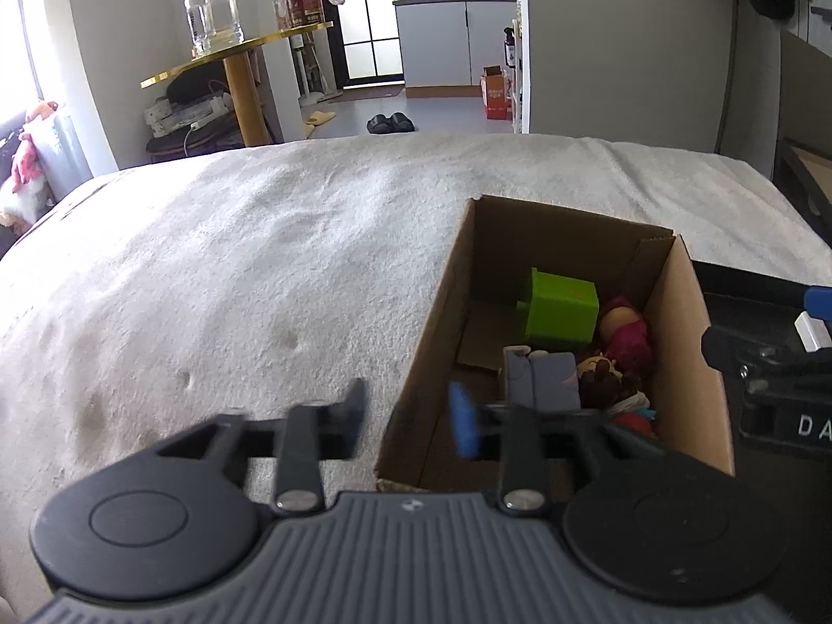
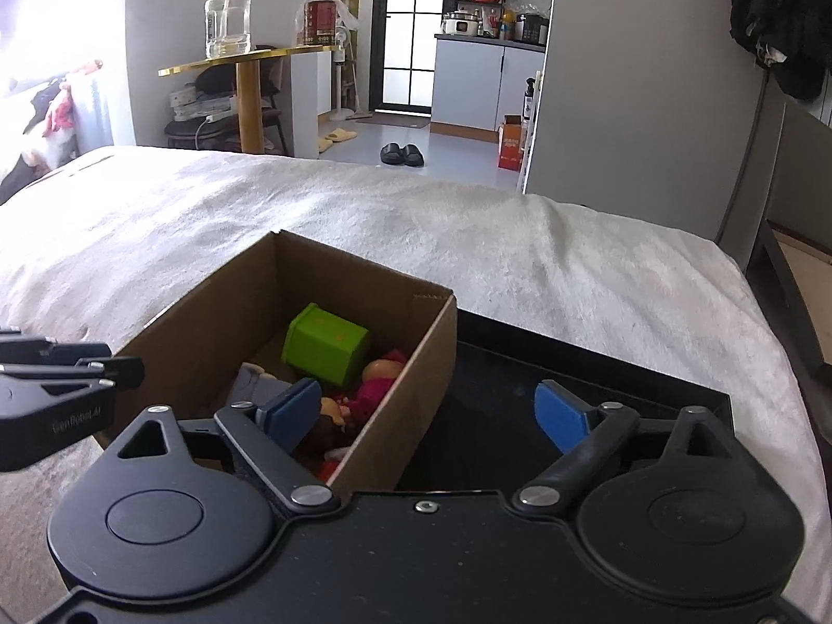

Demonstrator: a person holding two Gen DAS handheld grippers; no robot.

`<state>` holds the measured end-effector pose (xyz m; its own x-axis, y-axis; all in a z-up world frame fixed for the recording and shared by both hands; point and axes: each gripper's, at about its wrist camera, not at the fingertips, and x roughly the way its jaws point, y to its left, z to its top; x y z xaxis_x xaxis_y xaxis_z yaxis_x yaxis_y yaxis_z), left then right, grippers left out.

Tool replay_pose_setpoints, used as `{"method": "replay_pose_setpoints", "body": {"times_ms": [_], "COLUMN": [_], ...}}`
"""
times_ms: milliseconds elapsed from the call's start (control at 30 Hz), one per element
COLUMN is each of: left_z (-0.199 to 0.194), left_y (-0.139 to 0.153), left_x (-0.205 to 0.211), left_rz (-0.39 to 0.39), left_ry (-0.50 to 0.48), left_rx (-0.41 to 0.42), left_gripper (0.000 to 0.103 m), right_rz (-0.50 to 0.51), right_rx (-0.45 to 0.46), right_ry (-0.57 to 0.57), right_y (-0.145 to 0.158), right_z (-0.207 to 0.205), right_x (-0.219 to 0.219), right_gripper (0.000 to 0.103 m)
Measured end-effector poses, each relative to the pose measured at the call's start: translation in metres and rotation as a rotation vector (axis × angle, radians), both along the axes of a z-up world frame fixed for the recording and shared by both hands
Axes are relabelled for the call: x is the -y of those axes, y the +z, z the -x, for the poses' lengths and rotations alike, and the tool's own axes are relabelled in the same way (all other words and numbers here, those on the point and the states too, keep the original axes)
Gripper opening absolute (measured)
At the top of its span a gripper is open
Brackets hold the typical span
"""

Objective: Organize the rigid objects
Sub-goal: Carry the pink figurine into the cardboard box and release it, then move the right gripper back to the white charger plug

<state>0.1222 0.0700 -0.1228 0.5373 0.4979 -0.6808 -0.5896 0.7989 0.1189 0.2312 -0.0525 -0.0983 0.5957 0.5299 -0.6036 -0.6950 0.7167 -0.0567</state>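
Note:
An open cardboard box (image 1: 431, 322) (image 2: 416, 390) sits on the white blanket. Inside lie a green cube-shaped block (image 1: 561, 309) (image 2: 325, 346), a grey-blue block (image 1: 543, 377) (image 2: 255, 385), a pink-dressed doll (image 1: 626, 335) (image 2: 377, 385) and a brown-haired doll (image 1: 603, 377) (image 2: 330, 424). My left gripper (image 1: 411, 424) is open and empty, its fingers astride the box's near-left wall. My right gripper (image 2: 429, 411) is open and empty, its fingers astride the box's right wall, its left fingertip over the toys.
A black tray (image 2: 598, 379) (image 1: 754, 307) lies right of the box. The white blanket (image 1: 234, 270) (image 2: 572, 270) spreads to the left and beyond. Past the bed stand a gold side table with a glass jar (image 1: 213, 10) and slippers (image 1: 390, 122) on the floor.

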Motion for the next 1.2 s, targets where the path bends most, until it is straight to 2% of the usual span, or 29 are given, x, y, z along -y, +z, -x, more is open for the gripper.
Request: {"method": "replay_pose_setpoints", "body": {"times_ms": [33,67,167,233,533,1000,1067,1200], "left_z": [-0.002,-0.003,-0.007,-0.009,-0.023,-0.044,-0.046,-0.051], "left_y": [-0.001,-0.001,-0.001,0.000,0.000,-0.002,-0.003,-0.005], "left_x": [0.001,0.003,0.008,0.010,0.024,0.042,0.043,0.046], "left_rz": [-0.008,-0.020,-0.061,-0.081,-0.129,-0.212,-0.219,-0.235], "left_ry": [0.004,0.007,0.013,0.019,0.009,0.021,0.022,0.022], "left_rx": [-0.007,-0.012,-0.025,-0.033,-0.069,-0.125,-0.132,-0.146], "left_gripper": [0.063,0.071,0.081,0.083,0.086,0.087,0.087,0.087], "right_rz": [-0.001,-0.004,-0.003,-0.004,0.032,0.080,0.089,0.092], "right_rx": [0.000,-0.001,0.013,0.028,0.005,0.001,0.018,-0.003], "right_ry": [-0.002,-0.003,-0.043,-0.084,-0.244,-0.325,-0.338,-0.350], "right_y": [-0.001,-0.002,-0.004,-0.005,-0.019,-0.041,-0.044,-0.053], "right_z": [-0.001,-0.002,-0.005,-0.010,-0.038,-0.071,-0.078,-0.097], "right_x": [0.002,0.003,0.011,0.017,0.047,0.082,0.085,0.093], "right_gripper": [0.093,0.094,0.094,0.094,0.094,0.093,0.088,0.078]}}
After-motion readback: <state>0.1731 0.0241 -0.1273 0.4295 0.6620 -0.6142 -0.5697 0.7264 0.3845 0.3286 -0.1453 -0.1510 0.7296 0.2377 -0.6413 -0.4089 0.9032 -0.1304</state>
